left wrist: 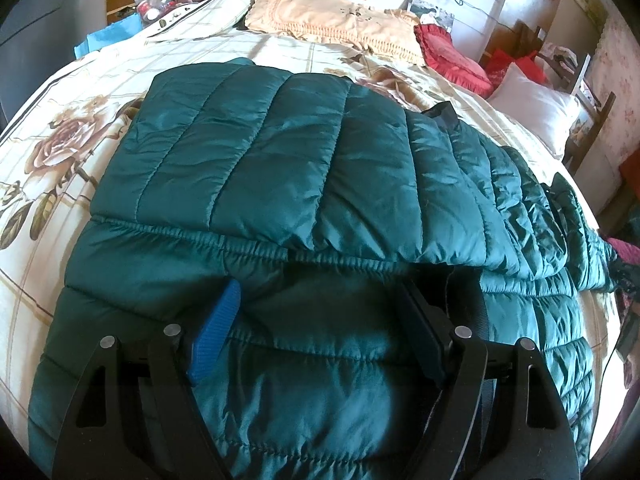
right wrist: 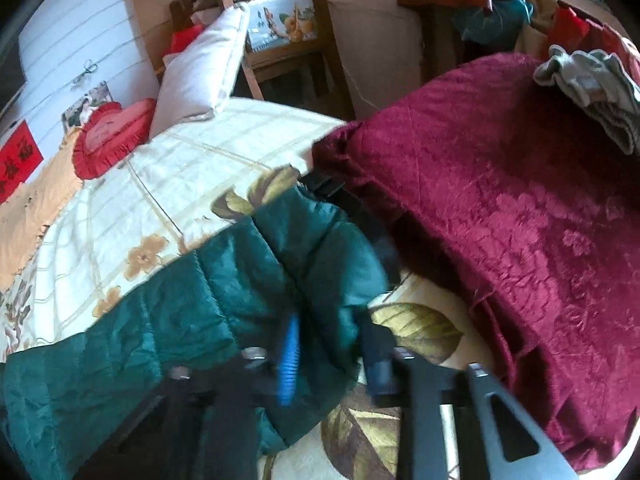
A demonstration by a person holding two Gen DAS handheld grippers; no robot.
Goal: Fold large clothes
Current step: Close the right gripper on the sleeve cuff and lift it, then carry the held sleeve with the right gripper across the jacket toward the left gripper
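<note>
The left hand-held gripper point(left wrist: 316, 320) has its fingers spread wide, pressed down on the near part of the green quilted jacket point(left wrist: 280, 168), with padded fabric bulging up between them and no clamp on it. The jacket lies on the bed point(left wrist: 60, 152), over the floral bedspread, with one panel folded over across its middle; a beige pillow point(left wrist: 332, 20) lies beyond the jacket by the headboard, and a red heart cushion point(left wrist: 452, 56) sits just beside that pillow.

The right hand-held gripper point(right wrist: 332, 344), blurred in its own view, has its fingers set around a puffy end of the jacket point(right wrist: 248, 280); whether they actually pinch it cannot be told. Just beyond that end of the jacket lies a dark red blanket point(right wrist: 500, 200), heaped, with a grey garment point(right wrist: 592, 92) on top.
</note>
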